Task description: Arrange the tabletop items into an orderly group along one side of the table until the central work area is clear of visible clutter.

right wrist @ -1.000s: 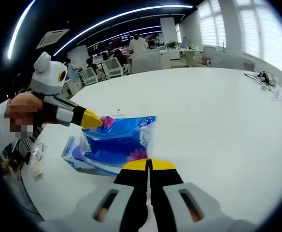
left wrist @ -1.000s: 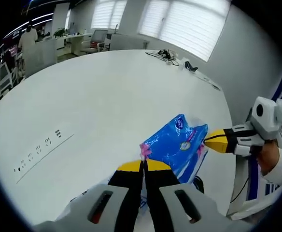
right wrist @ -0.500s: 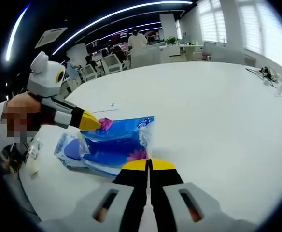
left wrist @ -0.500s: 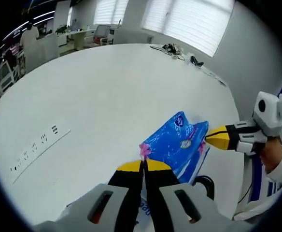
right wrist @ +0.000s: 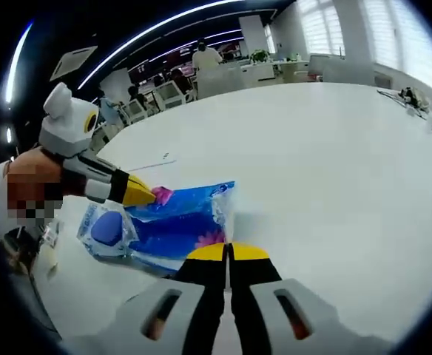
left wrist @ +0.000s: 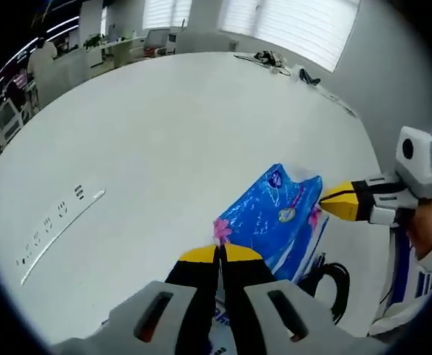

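**Blue packet held at both ends near the table edge — centre largely bare**

Item 1 — blue plastic packet (left wrist: 279, 222), printed with pink flowers. Location: lower centre-right of the left gripper view, lower left-centre of the right gripper view (right wrist: 175, 225). It lies close to the table's near edge, on top of a second, paler blue pack (right wrist: 105, 229) that shows at its left in the right gripper view.

Item 2 — left gripper (left wrist: 220, 253). Jaws together, pinching a pink corner of the packet at lower centre of its own view; it enters the right gripper view from the left (right wrist: 151, 195), tips on the packet's pink end.

Item 3 — right gripper (right wrist: 228, 253). Jaws together on the packet's opposite end at lower centre of its own view; it comes into the left gripper view from the right (left wrist: 327, 203), tips at the packet's far corner.

Item 4 — white table (left wrist: 164, 133). Bare across the middle of both views. A recessed socket strip (left wrist: 61, 222) sits at left of the left gripper view; cables and small objects (left wrist: 271, 58) lie at the far edge, upper centre.

Item 5 — black cable loop (left wrist: 331, 285), lower right of the left gripper view, beside the packet.

Progress, as a judgement: the centre looks mostly cleared. Left to do — set the packet squarely with its neighbour, and possibly gather the far-edge cables.
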Demonstrator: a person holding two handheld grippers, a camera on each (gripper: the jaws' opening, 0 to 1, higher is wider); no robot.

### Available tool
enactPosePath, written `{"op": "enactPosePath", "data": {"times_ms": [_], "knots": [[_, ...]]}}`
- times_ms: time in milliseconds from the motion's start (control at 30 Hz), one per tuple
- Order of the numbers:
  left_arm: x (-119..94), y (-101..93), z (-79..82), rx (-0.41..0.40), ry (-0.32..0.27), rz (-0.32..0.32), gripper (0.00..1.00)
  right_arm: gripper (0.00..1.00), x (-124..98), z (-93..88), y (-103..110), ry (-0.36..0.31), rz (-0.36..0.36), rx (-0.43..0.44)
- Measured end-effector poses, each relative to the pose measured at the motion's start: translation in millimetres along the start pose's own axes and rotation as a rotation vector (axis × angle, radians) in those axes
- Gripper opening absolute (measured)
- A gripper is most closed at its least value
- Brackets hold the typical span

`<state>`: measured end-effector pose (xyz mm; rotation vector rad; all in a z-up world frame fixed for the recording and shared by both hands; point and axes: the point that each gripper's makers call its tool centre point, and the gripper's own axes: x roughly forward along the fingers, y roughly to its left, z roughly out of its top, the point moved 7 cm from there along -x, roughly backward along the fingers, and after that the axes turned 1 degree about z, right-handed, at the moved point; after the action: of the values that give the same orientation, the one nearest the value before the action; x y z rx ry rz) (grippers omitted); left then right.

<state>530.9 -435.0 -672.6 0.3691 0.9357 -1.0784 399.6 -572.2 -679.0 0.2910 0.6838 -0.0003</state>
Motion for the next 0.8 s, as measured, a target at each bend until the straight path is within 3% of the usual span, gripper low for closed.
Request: {"op": "enactPosePath", "data": {"times_ms": [800], "knots": [[15.6,4.0,-3.6,0.005,0.069,0.035,0.01,0.00,14.0,-9.8,-9.2,0.021,0.029,0.044]]}}
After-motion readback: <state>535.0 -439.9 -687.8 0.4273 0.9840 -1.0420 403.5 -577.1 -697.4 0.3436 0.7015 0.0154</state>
